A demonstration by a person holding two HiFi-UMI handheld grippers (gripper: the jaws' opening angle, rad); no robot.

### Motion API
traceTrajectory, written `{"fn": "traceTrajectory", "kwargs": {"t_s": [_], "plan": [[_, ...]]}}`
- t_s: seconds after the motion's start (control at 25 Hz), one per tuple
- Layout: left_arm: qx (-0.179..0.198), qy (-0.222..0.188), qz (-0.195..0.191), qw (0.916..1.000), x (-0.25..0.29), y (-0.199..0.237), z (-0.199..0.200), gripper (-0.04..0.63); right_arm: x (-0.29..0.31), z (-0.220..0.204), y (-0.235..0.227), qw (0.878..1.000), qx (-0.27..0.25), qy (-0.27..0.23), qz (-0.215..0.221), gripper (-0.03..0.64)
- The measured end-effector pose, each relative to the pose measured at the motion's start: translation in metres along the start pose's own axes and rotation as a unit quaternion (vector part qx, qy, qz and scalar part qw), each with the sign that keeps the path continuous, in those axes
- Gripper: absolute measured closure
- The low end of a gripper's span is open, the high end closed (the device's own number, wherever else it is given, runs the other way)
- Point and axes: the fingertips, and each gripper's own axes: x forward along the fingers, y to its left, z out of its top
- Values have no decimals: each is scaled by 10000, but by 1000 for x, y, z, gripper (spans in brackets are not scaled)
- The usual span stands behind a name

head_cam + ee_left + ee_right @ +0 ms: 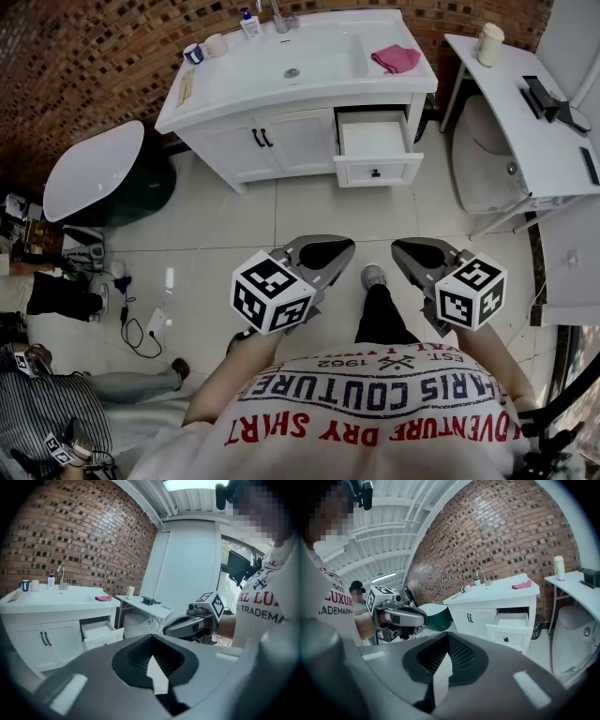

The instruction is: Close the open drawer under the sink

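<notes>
Up at twelve o'clock across the floor (234,225), the open drawer (375,150) is jutting toward me under the right end of the sink (234,84), sitting at one o'clock from my left gripper (325,251) and eleven from my right gripper (422,253), both closed on nothing, neither looking nearer.

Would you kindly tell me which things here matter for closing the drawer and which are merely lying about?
For the job: drawer, pulled out under the sink; its knob; left tool and right tool, both shut and empty.
Lying about: pink cloth, soap bottle, mug; cup on the side table.
</notes>
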Motion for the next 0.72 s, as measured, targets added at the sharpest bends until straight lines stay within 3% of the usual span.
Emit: {"fn": "traceTrajectory", "kwargs": {"t_s": [0.28, 0.52, 0.72], "plan": [[-354, 310, -8, 9989, 96, 112, 43, 606, 65, 35, -157, 9988, 360, 242, -224, 611], [-827, 444, -65, 9956, 136, 179, 47, 607, 125, -5, -293, 9888, 689, 828, -1034, 611], [-1159, 628, 74, 9912, 153, 218, 34, 607, 167, -48, -365, 9744, 1223, 1193, -1463, 611]]}}
